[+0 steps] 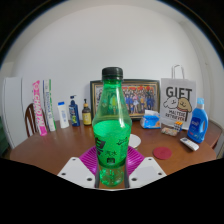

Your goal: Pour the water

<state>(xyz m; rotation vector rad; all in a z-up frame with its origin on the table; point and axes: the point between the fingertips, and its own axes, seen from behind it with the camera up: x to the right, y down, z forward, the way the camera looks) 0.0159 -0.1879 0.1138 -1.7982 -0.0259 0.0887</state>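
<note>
**A:** While you hold there, let me run across your tabletop (60, 148) from left to right. Furthest left, white and pink cartons (35, 103) lean against the wall, and beside them is a row of small bottles (70, 112). In the middle, the green bottle (110, 125) with the black cap (112, 73) is upright between the fingers of your hand-held gripper (110, 172). Behind it stands a framed group photo (140, 99). A round red coaster or lid (162, 153) lies flat on the wood to its right, with a small blue pack (151, 120) beyond that, then a white gift bag (177, 103) and a blue bottle (198, 122) at the far right.

**B:** So do I have the bottle gripped?

**A:** It looks that way: the purple pads (93, 162) sit against its lower body on both sides and I see no gap, so I read the fingers as closed on it. Whether the base is resting on the tabletop or lifted, I cannot tell.

**B:** How far along is the pour?

**A:** Early, by my reading. You have the grasp, but the cap is on, the bottle is not tilted, and I see no cup or glass to receive the water. Uncapping, finding a vessel and tipping are all left.
</note>
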